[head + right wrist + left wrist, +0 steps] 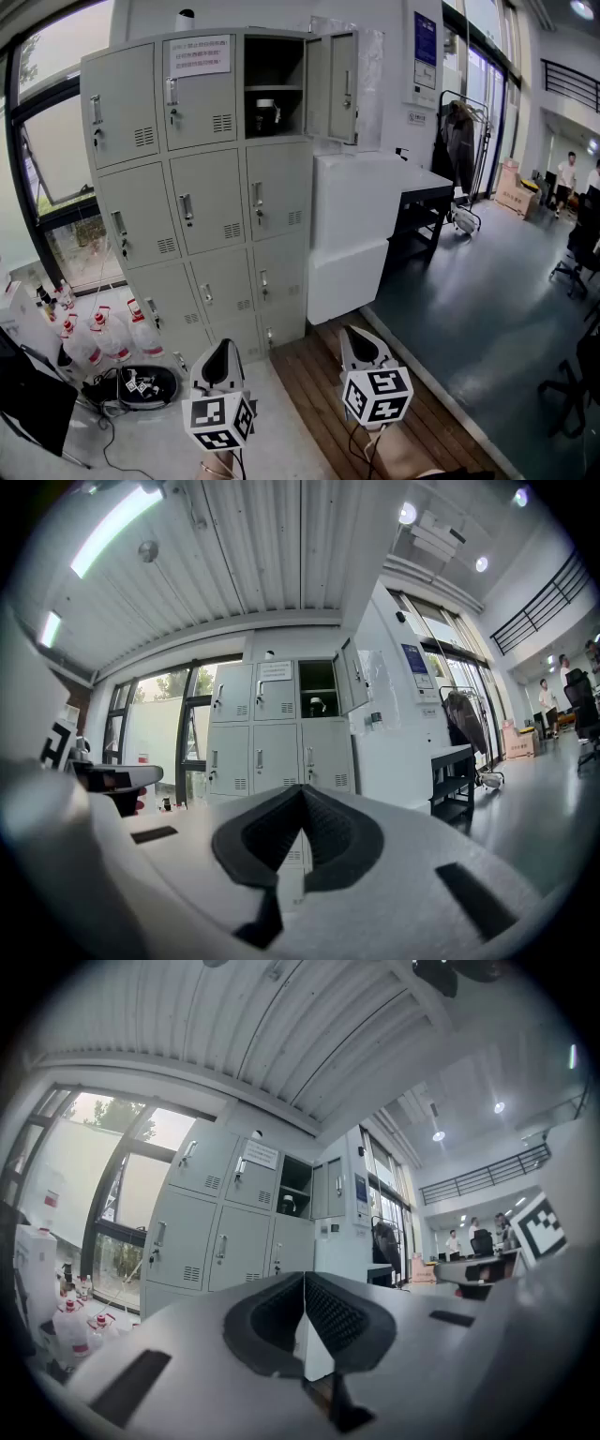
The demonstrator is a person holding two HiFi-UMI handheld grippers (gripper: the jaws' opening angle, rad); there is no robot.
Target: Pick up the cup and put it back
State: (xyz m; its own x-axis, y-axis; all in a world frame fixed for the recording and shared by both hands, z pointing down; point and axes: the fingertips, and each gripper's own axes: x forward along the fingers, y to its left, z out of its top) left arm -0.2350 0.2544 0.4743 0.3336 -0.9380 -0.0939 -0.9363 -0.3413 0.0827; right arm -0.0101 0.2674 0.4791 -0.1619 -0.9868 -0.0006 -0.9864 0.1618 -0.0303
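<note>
Room: we look down on a grey floor with a wooden strip (319, 384) before a bank of grey lockers (202, 202), and a window (47, 169) at the far left.
Bottles: we see clear ones with red caps (98, 337) standing on the floor under the window, beside the lockers.
Lockers: we find every door shut except the top right one (335, 86), which is swung open.
Cup (265, 112): we see it inside that open compartment, below the inner shelf, well apart from both tools.
Left gripper (225, 344): we hold it level, aimed at the lockers, its jaws pressed together on nothing.
Right gripper (351, 330): we hold it level over the wooden strip, its jaws also pressed together and empty.
White cabinet (352, 234): it stands just right of the lockers.
Black desk (427, 202): it stands beyond the cabinet.
People (565, 178): we see them standing far off at the right.
</note>
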